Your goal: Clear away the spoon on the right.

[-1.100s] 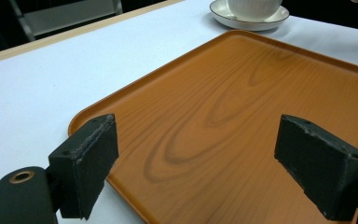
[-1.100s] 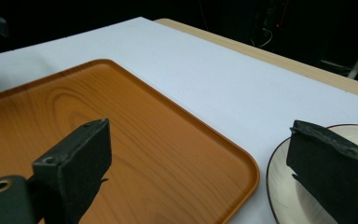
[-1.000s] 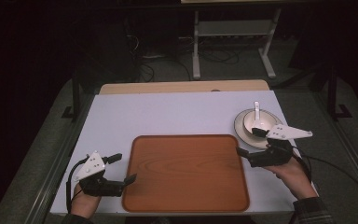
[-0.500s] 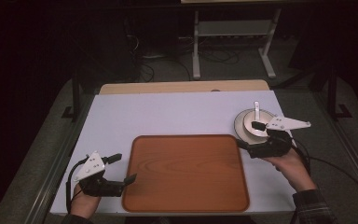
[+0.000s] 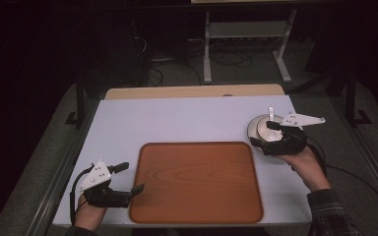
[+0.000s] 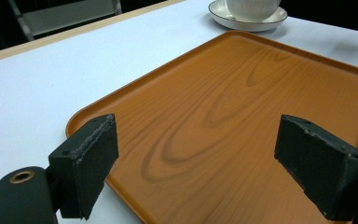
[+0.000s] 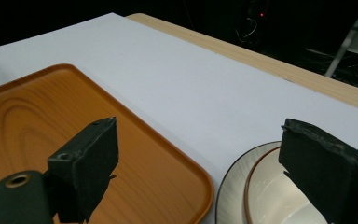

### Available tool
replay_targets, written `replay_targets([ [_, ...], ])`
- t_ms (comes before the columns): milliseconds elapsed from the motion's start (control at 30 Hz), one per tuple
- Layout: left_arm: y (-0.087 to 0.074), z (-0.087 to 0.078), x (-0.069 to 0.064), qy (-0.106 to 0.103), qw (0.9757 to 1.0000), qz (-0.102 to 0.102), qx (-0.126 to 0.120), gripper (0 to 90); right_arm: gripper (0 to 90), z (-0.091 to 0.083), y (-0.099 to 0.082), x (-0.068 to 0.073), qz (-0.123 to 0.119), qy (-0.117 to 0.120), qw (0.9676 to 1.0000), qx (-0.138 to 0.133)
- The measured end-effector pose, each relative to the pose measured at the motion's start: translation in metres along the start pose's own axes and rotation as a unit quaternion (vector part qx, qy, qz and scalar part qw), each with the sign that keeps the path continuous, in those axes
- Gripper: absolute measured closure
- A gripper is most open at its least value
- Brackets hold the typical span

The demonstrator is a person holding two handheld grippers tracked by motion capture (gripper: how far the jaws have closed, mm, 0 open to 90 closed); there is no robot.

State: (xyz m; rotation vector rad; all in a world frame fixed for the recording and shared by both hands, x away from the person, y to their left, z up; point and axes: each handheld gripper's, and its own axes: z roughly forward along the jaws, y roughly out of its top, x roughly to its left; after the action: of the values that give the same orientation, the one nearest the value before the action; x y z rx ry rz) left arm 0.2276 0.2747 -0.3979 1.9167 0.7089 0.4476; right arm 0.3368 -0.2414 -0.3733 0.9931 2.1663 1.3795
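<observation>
While the left gripper [image 5: 128,179] idles spread at the tray's [image 5: 197,182] near-left corner, the right gripper [image 5: 265,133] has advanced to the cup [image 5: 266,129] and saucer [image 7: 235,184] at far right, its fingers narrowing slightly around, apparently, the cup rim; grasp not yet made.

I am looking at a white bowl [image 5: 266,129] that is sitting upright on a white saucer [image 5: 252,132] with a thin dark rim line, near the right edge of the table. A white spoon [image 5: 270,114] is standing in the bowl, its handle rising up and away from me. The saucer is lying just beside the far right corner of the wooden tray [image 5: 197,181], apart from it. In the right gripper view, the bowl's pale inside is showing a brown line at its rim.
</observation>
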Motion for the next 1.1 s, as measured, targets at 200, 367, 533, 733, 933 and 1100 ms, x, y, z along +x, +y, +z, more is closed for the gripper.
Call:
replay_targets([
  [200, 0.000, -0.001, 0.000, 0.002, 1.0000, -0.001, -0.001, 12.8, 12.9, 0.003, 0.004, -0.007, 0.002, -0.005, 1.0000, 0.005],
  [367, 0.000, -0.001, 0.001, 0.003, 1.0000, -0.001, -0.002, 12.8, 13.7, 0.007, 0.007, -0.013, 0.003, -0.012, 0.9998, 0.017],
  [533, 0.000, -0.001, 0.001, 0.003, 1.0000, -0.002, -0.001, 12.8, 15.3, 0.014, 0.010, -0.020, 0.007, -0.015, 0.9993, 0.032],
  [733, 0.000, -0.001, 0.001, 0.002, 1.0000, -0.003, -0.002, 12.8, 19.2, 0.021, 0.013, -0.033, 0.029, -0.018, 0.9986, 0.040],
  [933, 0.000, -0.001, 0.000, 0.001, 1.0000, -0.002, -0.002, 12.8, 24.1, 0.027, 0.015, -0.043, 0.046, -0.025, 0.9975, 0.048],
  [1100, 0.000, -0.001, 0.000, 0.001, 1.0000, -0.002, -0.003, 12.8, 30.0, 0.032, 0.019, -0.050, 0.053, -0.033, 0.9965, 0.055],
])
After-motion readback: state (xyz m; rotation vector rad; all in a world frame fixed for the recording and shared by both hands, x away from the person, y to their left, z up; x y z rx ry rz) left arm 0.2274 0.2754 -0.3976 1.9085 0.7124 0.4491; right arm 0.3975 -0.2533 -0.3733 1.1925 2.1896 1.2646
